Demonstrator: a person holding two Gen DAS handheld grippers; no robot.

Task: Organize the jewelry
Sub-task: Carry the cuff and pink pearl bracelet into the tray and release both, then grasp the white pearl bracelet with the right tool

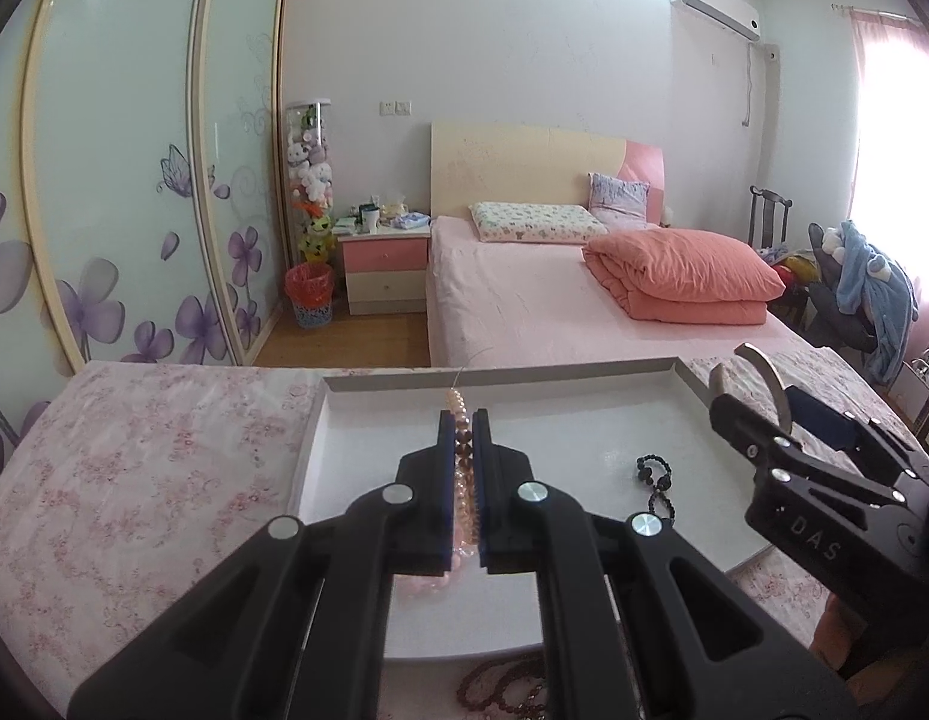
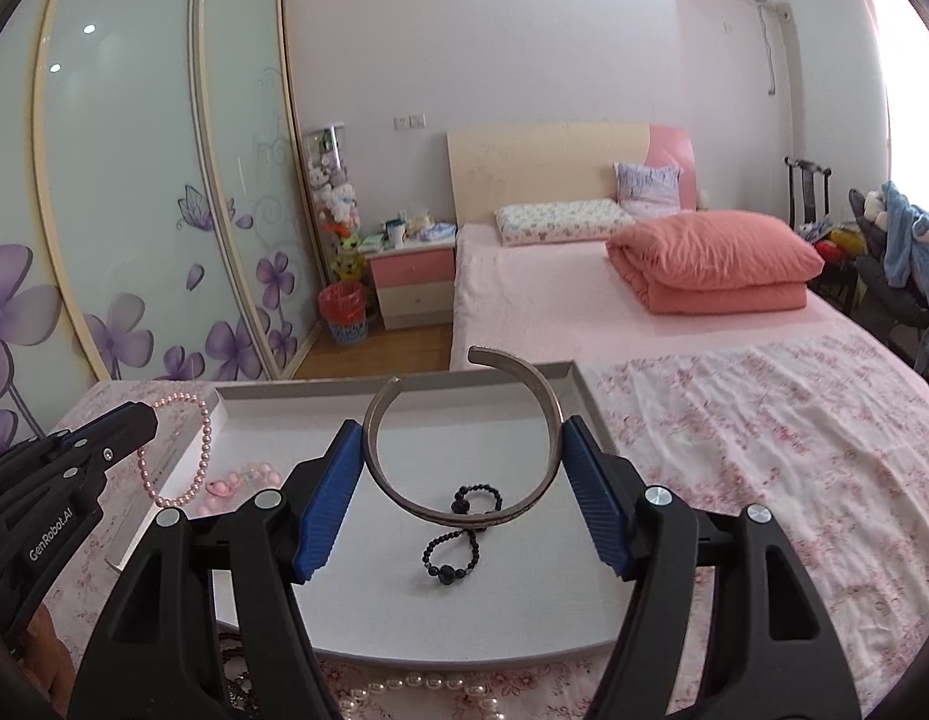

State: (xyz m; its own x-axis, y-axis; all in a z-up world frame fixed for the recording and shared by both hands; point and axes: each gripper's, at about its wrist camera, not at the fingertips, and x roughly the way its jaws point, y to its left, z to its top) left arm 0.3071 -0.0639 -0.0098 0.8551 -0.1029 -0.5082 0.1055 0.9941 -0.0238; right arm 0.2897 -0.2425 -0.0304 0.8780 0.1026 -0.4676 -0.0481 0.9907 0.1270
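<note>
A white tray lies on a floral cloth; it also shows in the right wrist view. My left gripper is shut on a pink pearl bracelet, held above the tray's left part. My right gripper is shut on a silver open bangle and holds it over the tray's middle; the bangle shows at the right in the left wrist view. A black bead bracelet lies twisted in the tray. A pale pink bead piece lies in the tray's left part.
A white pearl strand and brown beads lie on the floral cloth in front of the tray. A bed with a folded salmon quilt stands behind. A sliding wardrobe is at the left.
</note>
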